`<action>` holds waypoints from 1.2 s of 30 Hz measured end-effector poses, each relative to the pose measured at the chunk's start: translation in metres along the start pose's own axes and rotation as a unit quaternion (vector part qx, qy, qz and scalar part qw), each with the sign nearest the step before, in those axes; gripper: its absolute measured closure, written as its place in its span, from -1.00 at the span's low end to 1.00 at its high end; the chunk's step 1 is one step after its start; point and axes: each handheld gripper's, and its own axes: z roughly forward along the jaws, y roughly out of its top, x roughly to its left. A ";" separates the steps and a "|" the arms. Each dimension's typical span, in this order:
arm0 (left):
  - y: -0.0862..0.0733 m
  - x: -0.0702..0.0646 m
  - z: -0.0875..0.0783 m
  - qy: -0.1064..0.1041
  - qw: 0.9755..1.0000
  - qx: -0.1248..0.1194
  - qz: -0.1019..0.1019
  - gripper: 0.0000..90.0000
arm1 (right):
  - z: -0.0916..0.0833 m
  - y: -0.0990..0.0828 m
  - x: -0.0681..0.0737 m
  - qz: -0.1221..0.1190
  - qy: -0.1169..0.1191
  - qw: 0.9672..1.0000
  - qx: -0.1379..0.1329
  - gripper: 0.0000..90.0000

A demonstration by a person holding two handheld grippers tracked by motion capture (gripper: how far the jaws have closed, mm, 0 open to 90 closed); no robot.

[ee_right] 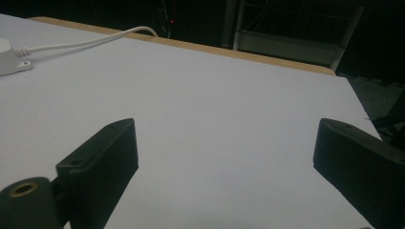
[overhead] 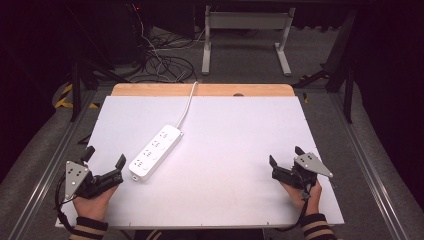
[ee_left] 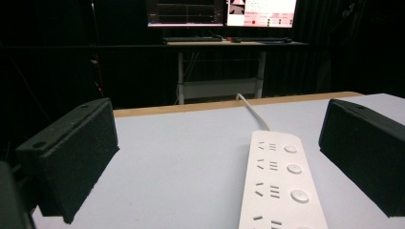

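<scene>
A white power strip [overhead: 155, 152] lies at a slant on the left half of the white table [overhead: 235, 150], and its white cable [overhead: 187, 107] runs off over the far edge. My left gripper [overhead: 105, 157] rests at the table's near left corner, open, with nothing between its jaws. In the left gripper view the power strip [ee_left: 279, 188] lies just ahead, between the two jaws and toward the right one. At the near right, my right gripper [overhead: 285, 155] is open and empty. Its own view shows bare table ahead and the strip's end [ee_right: 9, 59] with the cable [ee_right: 86, 42] at far left.
A wooden strip [overhead: 202, 89] edges the table's far side. Beyond it, a metal desk frame [overhead: 246, 37] and loose cables [overhead: 160, 62] stand on the dark floor. Two monitors [ee_left: 222, 12] sit on a far desk. Metal rails [overhead: 372, 165] run along both sides of the table.
</scene>
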 end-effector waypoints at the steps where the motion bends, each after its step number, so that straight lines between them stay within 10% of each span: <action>1: 0.000 -0.001 0.001 0.000 1.000 -0.001 0.001 -0.99 | -0.001 0.000 -0.001 0.002 -0.001 1.000 -0.002 -0.80; 28: 0.004 0.003 0.001 -0.027 0.999 -0.015 -0.021 -0.92 | -0.006 0.001 -0.002 0.004 -0.004 1.000 -0.015 -0.80; 34: 0.007 -0.001 -0.004 -0.053 0.996 -0.041 0.052 0.11 | -0.008 0.000 -0.003 0.004 -0.005 1.000 -0.017 -0.80; 36: 0.013 -0.003 -0.005 -0.052 0.997 -0.004 0.051 0.54 | -0.009 0.000 -0.004 0.003 -0.006 1.000 -0.016 -0.80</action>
